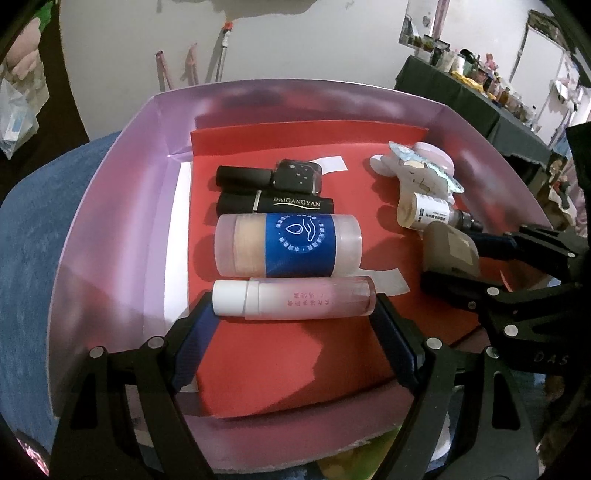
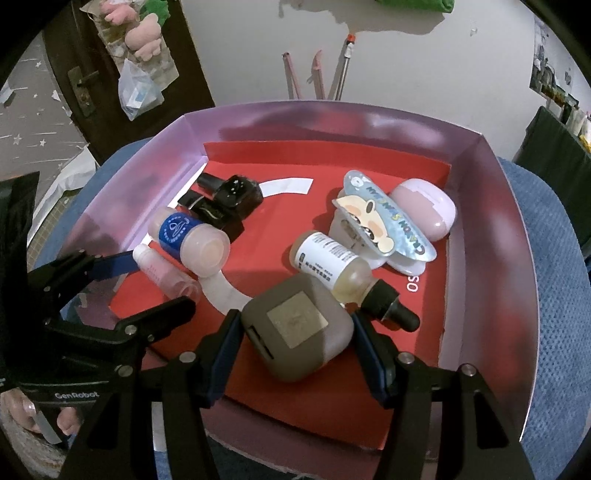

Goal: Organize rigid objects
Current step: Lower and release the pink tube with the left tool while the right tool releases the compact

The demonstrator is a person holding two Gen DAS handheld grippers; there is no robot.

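My pink bottle [image 1: 295, 298] lies just in front of the blue-labelled tube [image 1: 288, 245] in the purple box [image 1: 110, 206]; the left gripper [image 1: 291, 325] jaws pinch its ends. Right of the tube, my right gripper [image 2: 295, 332] jaws pinch the brown case [image 2: 295, 328].

Far beyond the jaws stands a white wall [image 2: 424, 55] with pink sticks [image 2: 317, 79] leaning against it. To the left of the jaws in the right wrist view is a dark door [image 2: 92, 92], with pink plush toys [image 2: 142, 33] and a plastic bag [image 2: 136, 92] hanging on it. To the right of the jaws in the left wrist view, a dark desk [image 1: 461, 96] carries many small bottles, too small to tell apart.
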